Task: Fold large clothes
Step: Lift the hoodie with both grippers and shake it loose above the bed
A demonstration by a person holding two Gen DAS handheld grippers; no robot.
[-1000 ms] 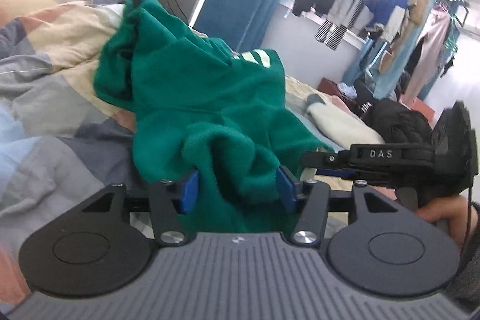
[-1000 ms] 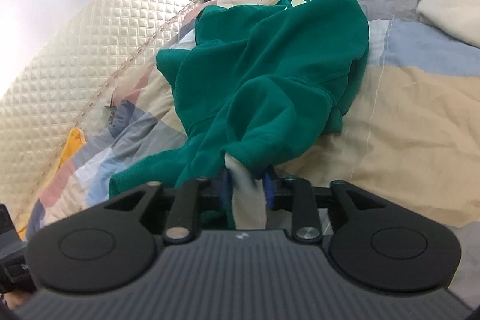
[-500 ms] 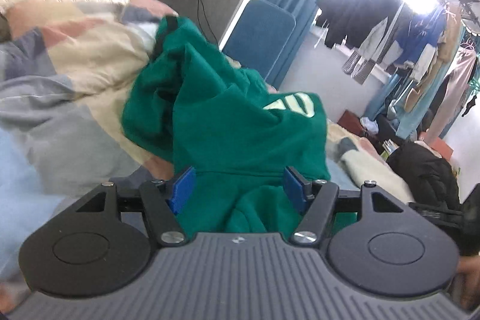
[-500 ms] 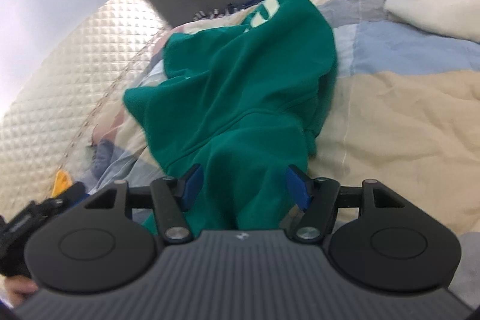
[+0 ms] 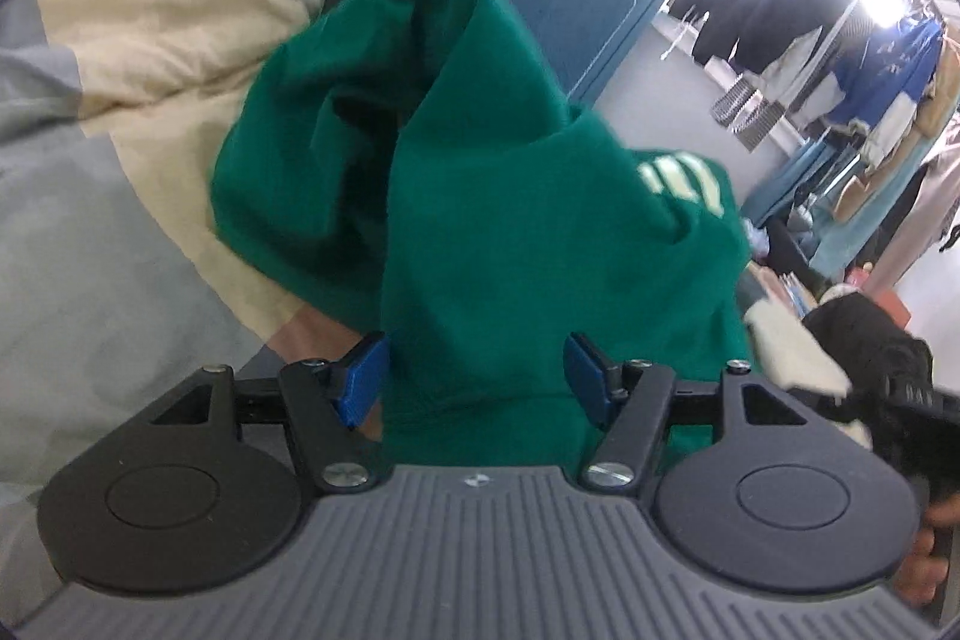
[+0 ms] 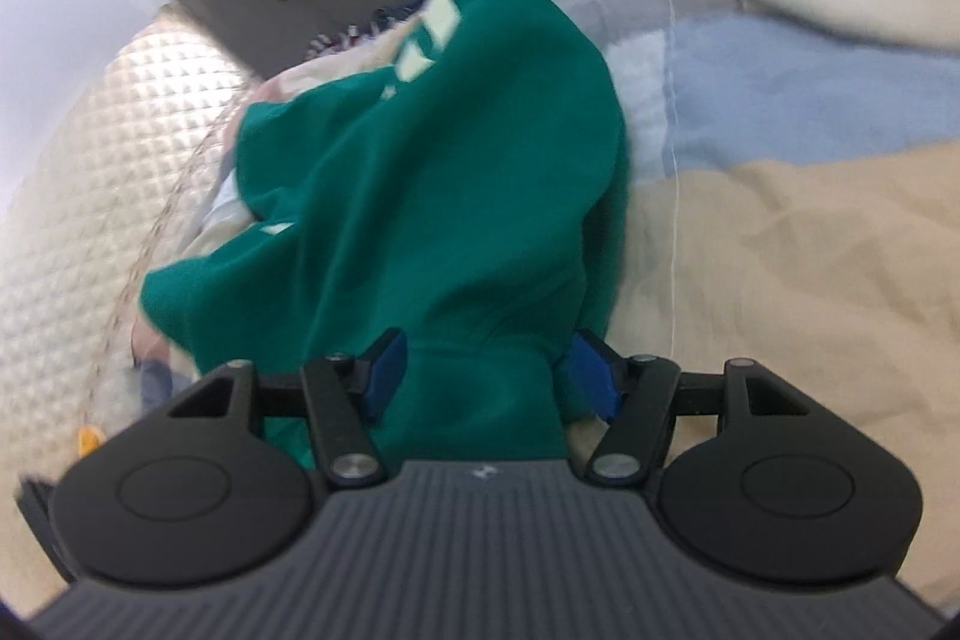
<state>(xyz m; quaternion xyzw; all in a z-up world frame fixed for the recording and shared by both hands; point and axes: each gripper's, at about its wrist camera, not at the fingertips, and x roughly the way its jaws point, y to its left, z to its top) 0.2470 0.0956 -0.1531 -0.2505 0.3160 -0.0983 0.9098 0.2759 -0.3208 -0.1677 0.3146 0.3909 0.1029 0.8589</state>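
My left claw [image 5: 474, 376] and right claw [image 6: 489, 376] both stand wide, jaws just opened, with green sweatshirt [image 5: 510, 220] fabric lying loose between the blue pads. The sweatshirt lies crumpled on the bed's patchwork quilt [image 6: 810, 250].

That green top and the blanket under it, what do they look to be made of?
The green top looks like a soft, matte knit, perhaps fleece or sweatshirt cotton: it bunches in thick, rounded folds with no sheen, and pale printed stripes show on it. The blanket looks like a thin, matte woven fabric in colour patches, creased finely; the fibre I cannot tell.
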